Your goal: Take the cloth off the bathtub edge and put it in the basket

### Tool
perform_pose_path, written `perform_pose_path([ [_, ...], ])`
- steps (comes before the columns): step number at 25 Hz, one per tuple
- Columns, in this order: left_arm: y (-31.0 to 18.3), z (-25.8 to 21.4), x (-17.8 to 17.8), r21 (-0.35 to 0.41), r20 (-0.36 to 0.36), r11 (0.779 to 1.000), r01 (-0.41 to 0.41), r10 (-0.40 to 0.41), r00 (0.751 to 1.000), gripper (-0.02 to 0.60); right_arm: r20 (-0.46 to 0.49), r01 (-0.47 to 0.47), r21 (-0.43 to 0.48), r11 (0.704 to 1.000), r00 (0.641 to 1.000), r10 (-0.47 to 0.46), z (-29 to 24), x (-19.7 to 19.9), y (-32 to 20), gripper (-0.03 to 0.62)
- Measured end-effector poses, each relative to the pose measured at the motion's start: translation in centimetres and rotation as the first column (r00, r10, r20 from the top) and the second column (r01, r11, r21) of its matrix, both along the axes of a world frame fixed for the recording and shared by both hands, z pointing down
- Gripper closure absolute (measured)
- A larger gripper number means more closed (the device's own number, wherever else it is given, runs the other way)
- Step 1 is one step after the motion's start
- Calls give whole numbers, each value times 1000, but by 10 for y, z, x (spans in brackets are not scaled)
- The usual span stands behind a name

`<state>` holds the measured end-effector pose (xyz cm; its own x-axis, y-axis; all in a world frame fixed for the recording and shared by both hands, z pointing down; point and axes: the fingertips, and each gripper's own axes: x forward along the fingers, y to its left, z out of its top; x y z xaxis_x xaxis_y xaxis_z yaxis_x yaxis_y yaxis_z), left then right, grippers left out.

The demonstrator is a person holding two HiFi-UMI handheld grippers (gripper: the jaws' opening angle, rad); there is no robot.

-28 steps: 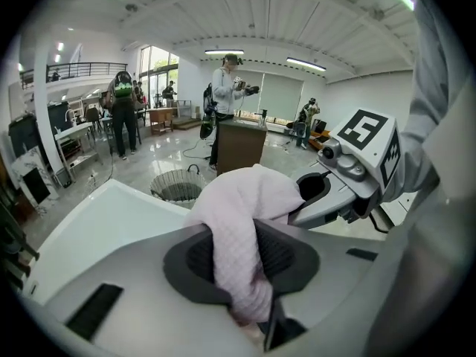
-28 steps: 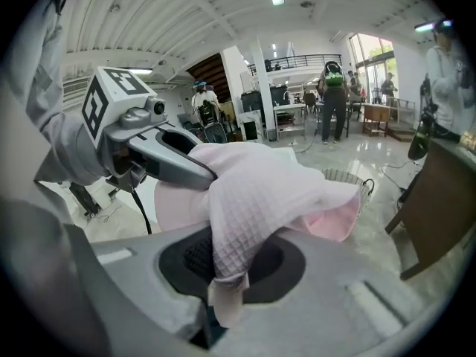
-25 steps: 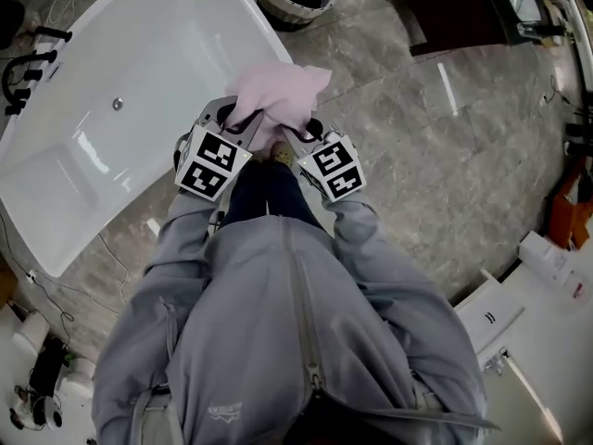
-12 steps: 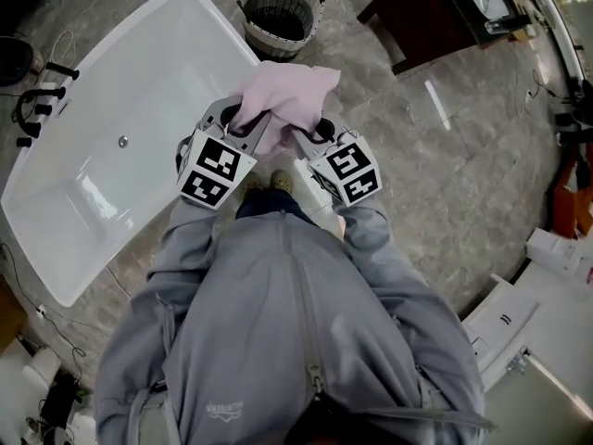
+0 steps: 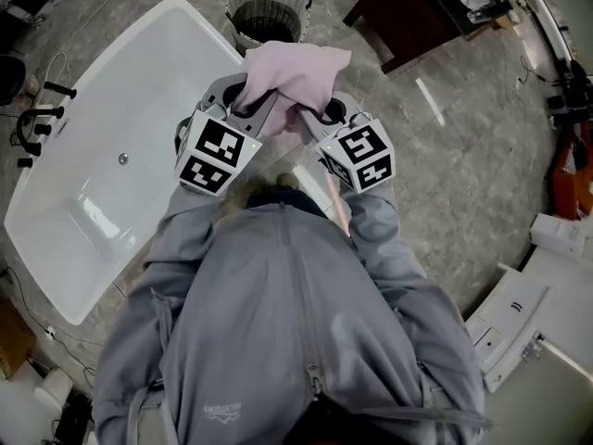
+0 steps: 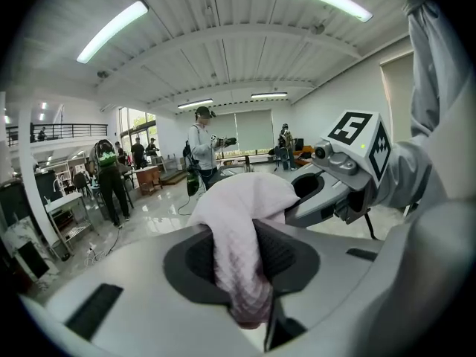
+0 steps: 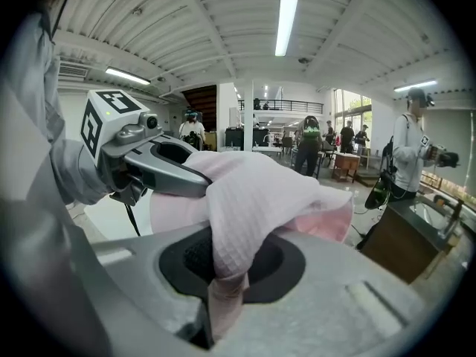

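Note:
A pale pink waffle-weave cloth (image 5: 298, 74) hangs bunched between both grippers, lifted off the white bathtub (image 5: 111, 137). My left gripper (image 5: 248, 98) is shut on one fold of the cloth (image 6: 242, 251), which runs down between its jaws. My right gripper (image 5: 310, 109) is shut on another fold of the cloth (image 7: 238, 214). The two grippers stand close together, side by side, in front of the person's chest. A round wicker basket (image 5: 264, 12) with a dark inside stands on the floor just beyond the cloth, at the tub's far corner.
A dark wooden cabinet (image 5: 412, 12) stands to the right of the basket. Black tub taps (image 5: 37, 109) sit at the tub's left. White boxes (image 5: 533, 295) lie at the lower right. Several people (image 6: 202, 151) stand far off in the hall.
Both grippers have risen with the cloth, clear of the tub edge. The basket has come fully into view, and the cloth now hangs just short of it.

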<state>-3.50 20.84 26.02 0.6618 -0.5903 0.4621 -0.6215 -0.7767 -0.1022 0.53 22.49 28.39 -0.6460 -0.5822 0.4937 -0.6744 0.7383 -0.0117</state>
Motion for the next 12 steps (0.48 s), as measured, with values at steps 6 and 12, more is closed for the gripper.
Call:
perform_pose_path([
  [6, -10, -15, 3, 31, -6, 1000, -1, 1, 1000, 489, 3, -6, 26, 1000, 1000, 6, -13, 4, -11, 546],
  [12, -28, -15, 13, 37, -4, 999, 27, -27, 1000, 489, 9, 14, 31, 999, 1000, -15, -12, 15, -32, 546],
])
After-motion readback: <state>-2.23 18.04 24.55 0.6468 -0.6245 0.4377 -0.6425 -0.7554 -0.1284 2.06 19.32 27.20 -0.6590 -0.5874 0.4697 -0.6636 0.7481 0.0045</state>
